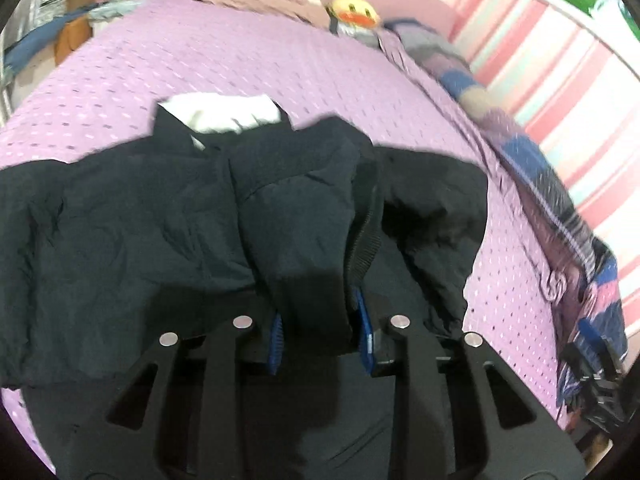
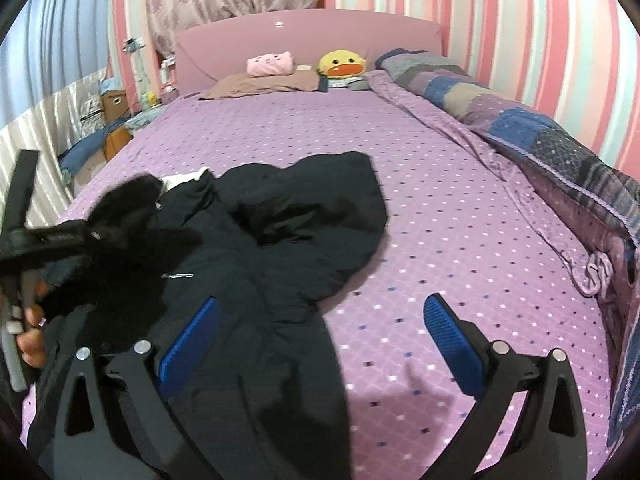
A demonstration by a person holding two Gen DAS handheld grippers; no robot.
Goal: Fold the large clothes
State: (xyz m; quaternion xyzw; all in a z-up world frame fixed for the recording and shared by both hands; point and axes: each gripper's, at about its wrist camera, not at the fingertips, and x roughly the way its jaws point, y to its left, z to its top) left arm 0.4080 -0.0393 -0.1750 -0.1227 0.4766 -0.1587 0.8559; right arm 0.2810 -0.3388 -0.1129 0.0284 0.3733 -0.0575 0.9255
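A dark navy jacket (image 2: 304, 216) with a white lining lies crumpled on the purple dotted bedspread (image 2: 360, 128). In the left wrist view my left gripper (image 1: 320, 328) is shut on a fold of the jacket (image 1: 304, 216) and lifts it, the blue pads (image 1: 365, 320) pinching the cloth. The left gripper also shows in the right wrist view (image 2: 60, 248), blurred, at the jacket's left side. My right gripper (image 2: 320, 344) is open and empty above the jacket's near edge, one pad over cloth, the other over bare bedspread.
A rolled patchwork quilt (image 2: 540, 132) runs along the bed's right side. A pillow, a pink plush (image 2: 270, 65) and a yellow duck plush (image 2: 343, 65) sit at the pink headboard. Boxes and clutter (image 2: 112, 104) stand left of the bed.
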